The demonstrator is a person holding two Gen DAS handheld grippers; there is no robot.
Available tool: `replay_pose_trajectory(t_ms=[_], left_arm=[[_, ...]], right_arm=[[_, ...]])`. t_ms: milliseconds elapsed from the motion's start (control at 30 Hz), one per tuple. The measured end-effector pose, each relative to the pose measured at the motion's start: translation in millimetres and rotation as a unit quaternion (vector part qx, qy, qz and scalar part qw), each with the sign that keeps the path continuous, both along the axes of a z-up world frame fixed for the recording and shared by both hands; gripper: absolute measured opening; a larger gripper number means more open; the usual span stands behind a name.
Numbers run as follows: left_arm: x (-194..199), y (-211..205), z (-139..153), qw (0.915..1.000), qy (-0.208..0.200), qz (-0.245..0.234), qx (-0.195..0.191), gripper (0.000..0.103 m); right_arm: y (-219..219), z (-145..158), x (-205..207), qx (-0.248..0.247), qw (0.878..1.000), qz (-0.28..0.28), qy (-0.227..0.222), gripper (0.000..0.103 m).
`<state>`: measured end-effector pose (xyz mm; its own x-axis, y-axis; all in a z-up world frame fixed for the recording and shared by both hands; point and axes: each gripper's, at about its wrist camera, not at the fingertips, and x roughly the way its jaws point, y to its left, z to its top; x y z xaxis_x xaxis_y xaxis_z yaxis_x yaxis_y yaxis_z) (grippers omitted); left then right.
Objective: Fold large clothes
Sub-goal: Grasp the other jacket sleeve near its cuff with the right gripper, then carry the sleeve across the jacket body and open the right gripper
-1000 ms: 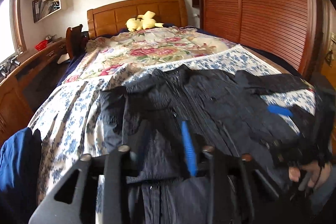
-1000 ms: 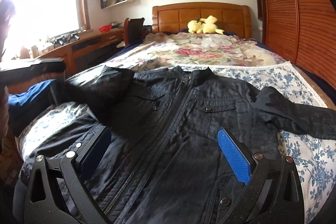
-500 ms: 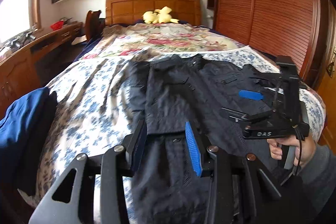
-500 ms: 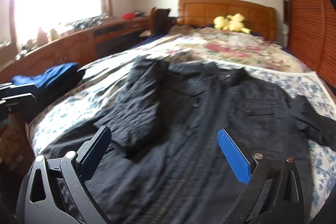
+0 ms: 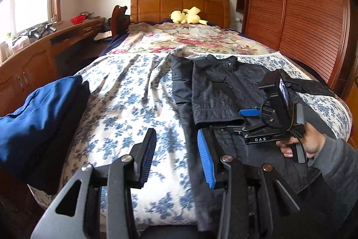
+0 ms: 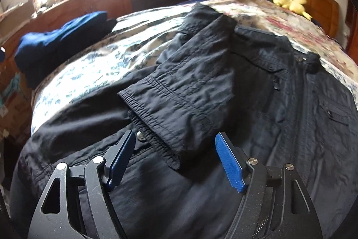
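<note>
A black jacket [image 5: 223, 86] lies front up on the blue-flowered bedsheet [image 5: 125, 104]. Its left sleeve is folded over the chest, with the elastic cuff [image 6: 156, 133] toward the hem. My right gripper [image 6: 175, 134], held in a hand [image 5: 313, 145], hangs just above that cuff. Its jaws are closing with the cuff between the blue pads [image 6: 228, 160], which do not press on it. In the left wrist view the right gripper [image 5: 242, 120] sits at the cuff [image 5: 214, 113]. My left gripper [image 5: 176, 149] stands open over the sheet at the jacket's left edge, holding nothing.
A folded blue garment [image 5: 38, 118] lies on the bed's left edge. Beyond it runs a wooden desk [image 5: 33, 59] under the window. A yellow plush toy [image 5: 188, 16] sits by the headboard, and a slatted wardrobe [image 5: 302, 15] lines the right side.
The left gripper has drawn back leftward off the jacket to its edge. The right gripper has swung left and down over the folded sleeve's cuff, and its jaws have narrowed.
</note>
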<state>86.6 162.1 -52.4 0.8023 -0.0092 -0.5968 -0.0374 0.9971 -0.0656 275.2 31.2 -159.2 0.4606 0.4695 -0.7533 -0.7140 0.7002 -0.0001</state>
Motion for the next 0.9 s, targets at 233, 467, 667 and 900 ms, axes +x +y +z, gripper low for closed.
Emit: replay_pose_trajectory(t_ms=[233, 467, 667, 900], left_arm=[[-13.3, 23.9, 2.5, 1.0, -0.001, 0.002, -0.004, 0.037], [-23.2, 39.1, 0.5, 0.9999, -0.006, 0.016, 0.0, 0.037], [-19.2, 40.4, -8.7, 0.9997, -0.008, 0.022, -0.008, 0.037], [-0.8, 19.7, -8.7, 0.9997, -0.018, 0.005, -0.017, 0.037]], right_arm=[[15.0, -10.0, 5.5, -0.039, 0.999, 0.005, -0.007, 0.06], [13.0, -5.8, 11.4, -0.028, 1.0, -0.001, -0.006, 0.005], [-2.6, 27.2, -4.0, 0.024, 0.999, -0.007, -0.039, 0.0], [-43.3, 97.3, -38.2, 0.081, 0.992, -0.02, -0.095, 0.0]])
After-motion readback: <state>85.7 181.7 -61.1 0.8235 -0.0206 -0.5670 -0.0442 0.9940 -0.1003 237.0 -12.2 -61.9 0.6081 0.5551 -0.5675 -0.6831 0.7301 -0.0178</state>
